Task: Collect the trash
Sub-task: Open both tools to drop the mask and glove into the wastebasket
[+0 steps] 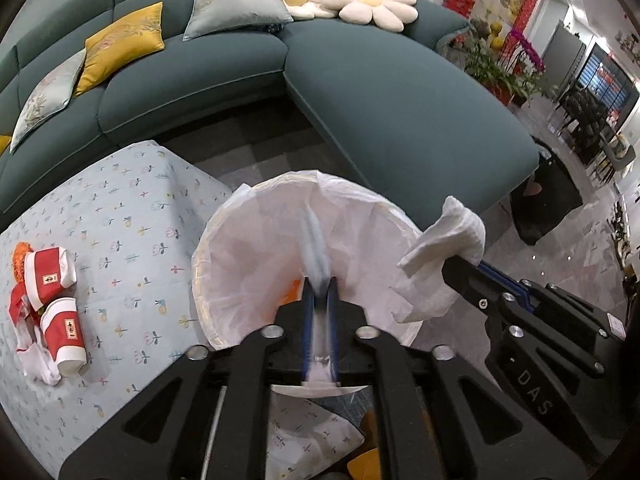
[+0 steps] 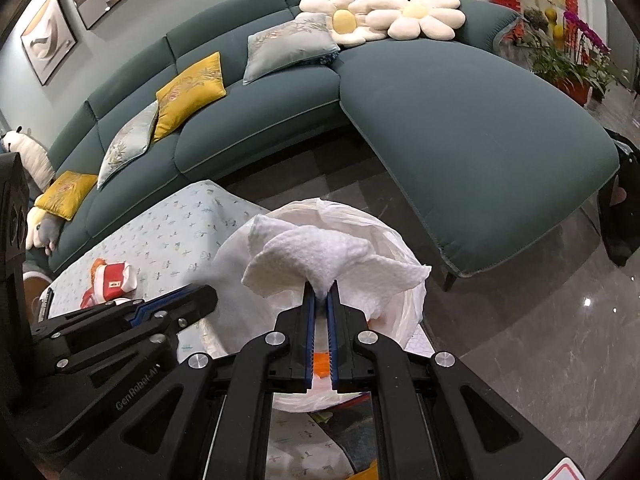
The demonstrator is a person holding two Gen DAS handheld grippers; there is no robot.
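A round trash bin lined with a white plastic bag [image 1: 248, 264] stands beside the table; it also shows in the right wrist view [image 2: 392, 240]. My left gripper [image 1: 320, 284] is shut on a blurred pale blue-white strip [image 1: 316, 236] held over the bin's opening. My right gripper [image 2: 321, 290] is shut on a crumpled white paper towel [image 2: 320, 256], held over the bin's rim; it shows in the left wrist view [image 1: 444, 256] at the bin's right edge. Crushed red-and-white paper cups [image 1: 56, 304] lie on the table at left.
The table carries a light blue flower-print cloth [image 1: 132, 216]. A teal curved sofa [image 1: 380, 92] with cushions runs behind. A black bag [image 1: 548, 196] stands on the glossy floor at right. Orange trash [image 2: 320, 368] lies inside the bin.
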